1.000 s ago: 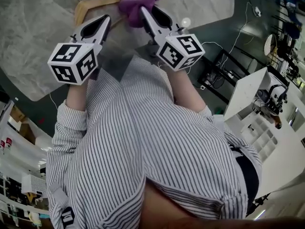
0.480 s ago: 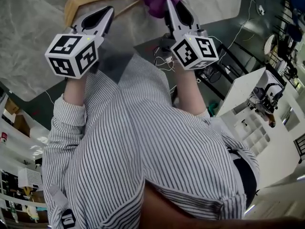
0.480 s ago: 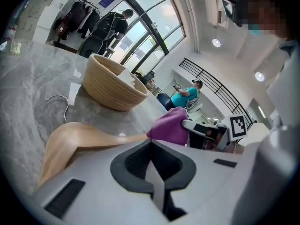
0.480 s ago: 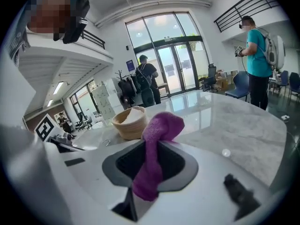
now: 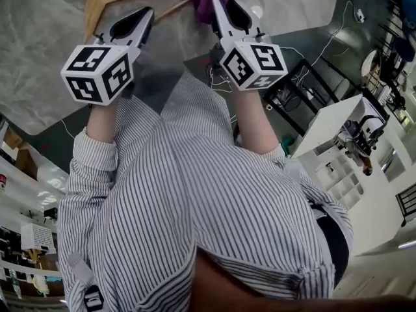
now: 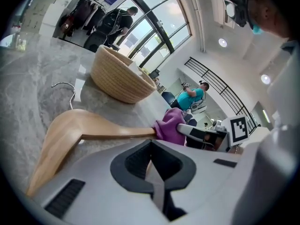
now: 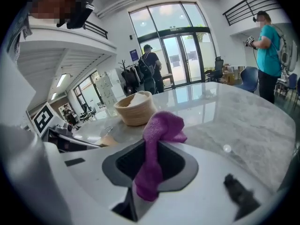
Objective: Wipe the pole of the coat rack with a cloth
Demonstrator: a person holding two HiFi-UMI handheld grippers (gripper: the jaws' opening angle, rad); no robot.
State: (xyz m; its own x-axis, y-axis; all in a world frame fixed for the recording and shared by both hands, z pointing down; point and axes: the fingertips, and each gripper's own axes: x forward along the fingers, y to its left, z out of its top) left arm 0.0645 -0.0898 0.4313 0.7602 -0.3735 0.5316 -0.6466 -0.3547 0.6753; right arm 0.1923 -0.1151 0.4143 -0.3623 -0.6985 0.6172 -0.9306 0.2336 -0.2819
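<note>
1. Reporting the tools first: the right gripper [image 5: 220, 6] has its jaws pressed onto a purple cloth [image 7: 160, 129], which bunches out past the tips. The left gripper [image 6: 151, 143] has its jaws together on a thin strip of pale wood. I judge this strip to be part of the wooden hanger [image 6: 70, 125].
2. The cloth sits at the hanger's right end, touching the wood where the lower bar meets the arm. The hanger is over the far part of the marble table [image 7: 243, 121], with a woven basket [image 6: 117, 78] beyond it.
3. No coat rack pole is within reach. The only rack I see is a dark one hung with coats [image 6: 89, 6], far off by the windows. I therefore judge the wiping in hand to be on the hanger, not the pole.
4. To do this stroke well, I would hold the left grip firm so the hanger cannot swing. I would wrap the loose cloth around the bar rather than dab beside it, and draw it leftward along the wood in one even pass.
5. The risk is that the cloth is pinched by a narrow fold and could pull free under drag.
6. For writing, I see only black-and-white square markers on the right cube [image 5: 253, 60] and the left cube [image 5: 97, 73]. A blue sign [image 7: 134, 52] by the doors is too small to read.
</note>
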